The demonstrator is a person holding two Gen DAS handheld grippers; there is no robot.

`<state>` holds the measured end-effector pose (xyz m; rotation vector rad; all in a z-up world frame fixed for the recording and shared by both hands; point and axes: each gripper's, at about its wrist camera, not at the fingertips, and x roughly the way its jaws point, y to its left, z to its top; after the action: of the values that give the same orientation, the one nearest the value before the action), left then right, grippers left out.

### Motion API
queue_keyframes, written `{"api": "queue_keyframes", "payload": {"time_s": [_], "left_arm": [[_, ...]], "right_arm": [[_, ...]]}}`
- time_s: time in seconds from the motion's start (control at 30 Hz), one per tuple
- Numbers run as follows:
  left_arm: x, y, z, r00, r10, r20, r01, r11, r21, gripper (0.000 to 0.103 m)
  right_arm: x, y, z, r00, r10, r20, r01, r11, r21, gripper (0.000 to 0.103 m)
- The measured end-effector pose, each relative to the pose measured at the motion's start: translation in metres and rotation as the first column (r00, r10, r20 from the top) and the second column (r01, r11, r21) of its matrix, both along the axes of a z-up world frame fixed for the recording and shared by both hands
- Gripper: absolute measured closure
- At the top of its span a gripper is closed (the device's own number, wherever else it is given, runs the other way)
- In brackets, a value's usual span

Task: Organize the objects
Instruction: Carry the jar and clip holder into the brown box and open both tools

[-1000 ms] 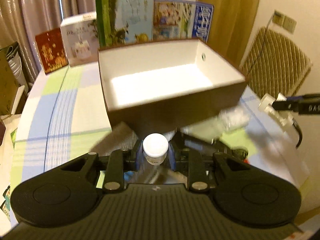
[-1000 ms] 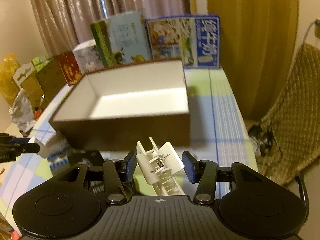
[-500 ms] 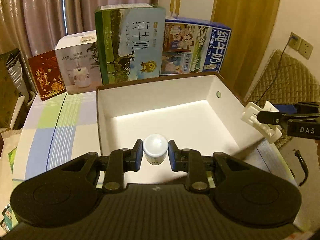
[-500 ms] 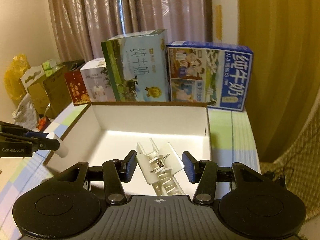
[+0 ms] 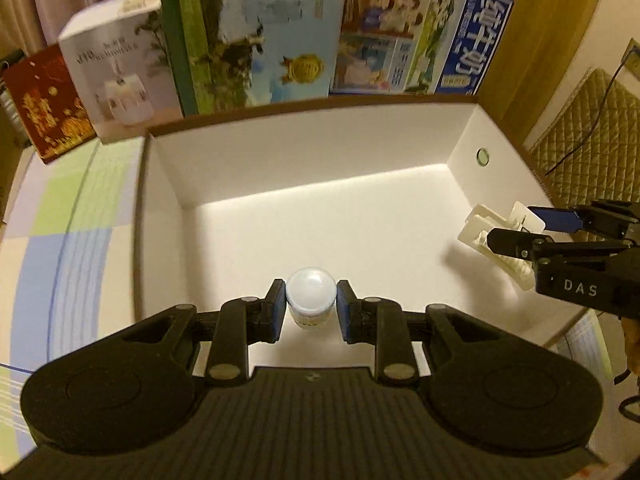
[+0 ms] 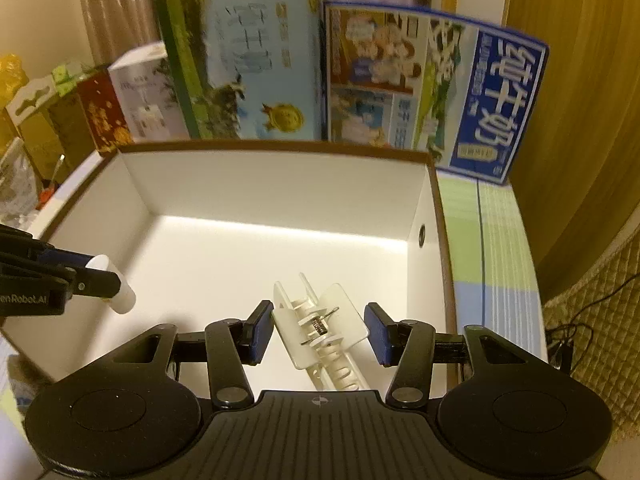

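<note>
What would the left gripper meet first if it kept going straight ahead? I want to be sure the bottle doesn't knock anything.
Likely the white floor of the box, then its far wall. The left gripper with the small bottle points down into it; nothing lies ahead, though depth is unclear.

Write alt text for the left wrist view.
The left tool holds a small white-capped bottle over the white floor of an open brown box. At the right edge, the right tool holds a white plastic clip above the same box; cartons stand behind it.
</note>
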<state>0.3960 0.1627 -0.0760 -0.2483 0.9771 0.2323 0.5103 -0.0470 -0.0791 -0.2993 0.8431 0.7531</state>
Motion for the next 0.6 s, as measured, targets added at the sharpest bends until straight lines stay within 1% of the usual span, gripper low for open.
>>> {"api": "queue_keyframes", "payload": {"time_s": [0.13, 0.2, 0.27, 0.37, 0.47, 0.5, 0.53, 0.57, 0.6], "left_arm": [[0.015, -0.004, -0.016, 0.999, -0.009, -0.039, 0.009, 1.000, -0.015, 0.081], [0.020, -0.007, -0.023, 0.998, -0.012, -0.058, 0.011, 1.000, -0.016, 0.081], [0.024, -0.009, -0.029, 0.997, -0.019, -0.070, 0.018, 1.000, -0.016, 0.081], [0.028, -0.012, -0.032, 0.997, -0.030, -0.074, 0.028, 0.999, -0.020, 0.081], [0.031, -0.013, -0.030, 0.997, -0.037, -0.061, 0.036, 0.999, -0.021, 0.080], [0.032, -0.013, -0.029, 0.998, -0.037, -0.059, 0.036, 0.999, -0.018, 0.077], [0.033, -0.012, -0.028, 0.998, -0.038, -0.058, 0.038, 0.999, -0.017, 0.074], [0.033, -0.012, -0.026, 0.998, -0.041, -0.054, 0.040, 0.999, -0.015, 0.072], [0.032, -0.013, -0.025, 0.998, -0.043, -0.051, 0.042, 0.999, -0.013, 0.068]], "right_arm": [[0.009, 0.003, -0.009, 0.999, -0.019, -0.038, 0.018, 1.000, -0.026, 0.056], [0.008, 0.006, -0.011, 1.000, -0.007, -0.019, 0.006, 0.999, -0.045, 0.056], [0.008, 0.008, -0.012, 1.000, -0.003, -0.017, 0.002, 0.999, -0.044, 0.056], [0.010, 0.010, -0.013, 1.000, -0.004, -0.023, 0.003, 0.999, -0.038, 0.056], [0.010, 0.010, -0.013, 1.000, 0.000, -0.013, 0.000, 1.000, -0.022, 0.056], [0.011, 0.010, -0.012, 1.000, 0.000, -0.011, 0.000, 1.000, -0.020, 0.056], [0.010, 0.010, -0.011, 1.000, 0.002, -0.010, -0.002, 1.000, -0.017, 0.054], [0.010, 0.010, -0.010, 1.000, 0.001, -0.008, -0.001, 1.000, -0.013, 0.043], [0.009, 0.009, -0.007, 1.000, 0.000, -0.003, 0.000, 1.000, -0.005, 0.037]]}}
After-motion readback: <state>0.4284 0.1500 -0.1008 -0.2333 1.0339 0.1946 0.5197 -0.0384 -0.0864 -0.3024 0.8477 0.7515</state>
